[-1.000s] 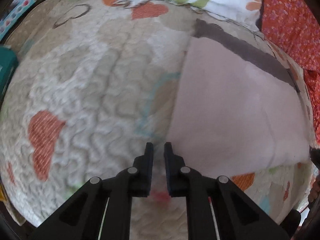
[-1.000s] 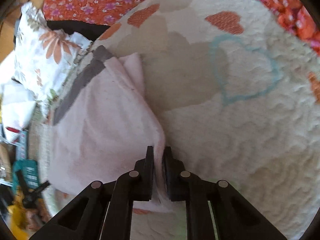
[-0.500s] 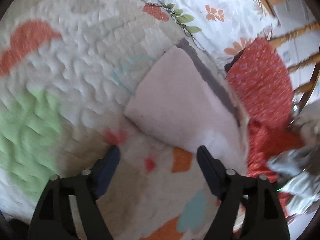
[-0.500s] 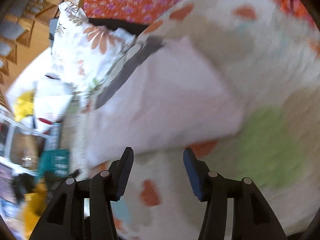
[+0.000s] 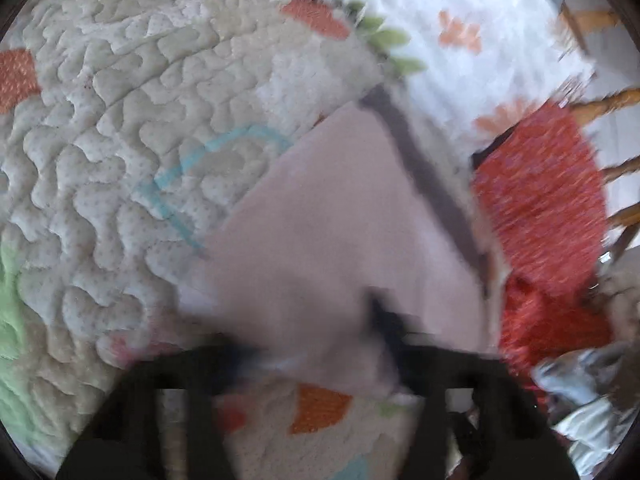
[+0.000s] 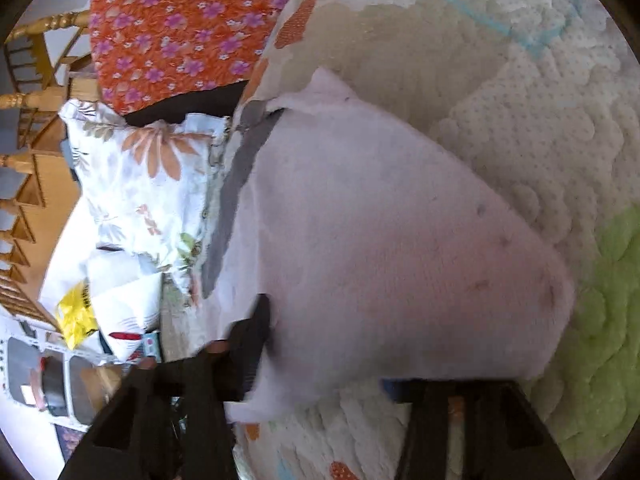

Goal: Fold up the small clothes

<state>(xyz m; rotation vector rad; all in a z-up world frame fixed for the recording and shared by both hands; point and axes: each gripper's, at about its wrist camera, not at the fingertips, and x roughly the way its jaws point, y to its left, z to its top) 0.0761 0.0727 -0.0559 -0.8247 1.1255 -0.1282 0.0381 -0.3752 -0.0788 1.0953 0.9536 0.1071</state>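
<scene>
A folded pale pink garment with a grey waistband lies on a quilted bedspread. In the left wrist view my left gripper is open, blurred by motion, its fingers straddling the garment's near edge. In the right wrist view the same garment fills the middle, grey band at its left. My right gripper is open, its fingers either side of the garment's near edge. The cloth hides part of both fingers.
A floral white pillow and an orange flowered cloth lie beyond the garment. Wooden chair rails stand at the left. Crumpled grey clothes lie at the bed's right side.
Both grippers opened from shut a second ago, and both have moved in so their open fingers now straddle the garment's near edge. The left view is motion-blurred.
</scene>
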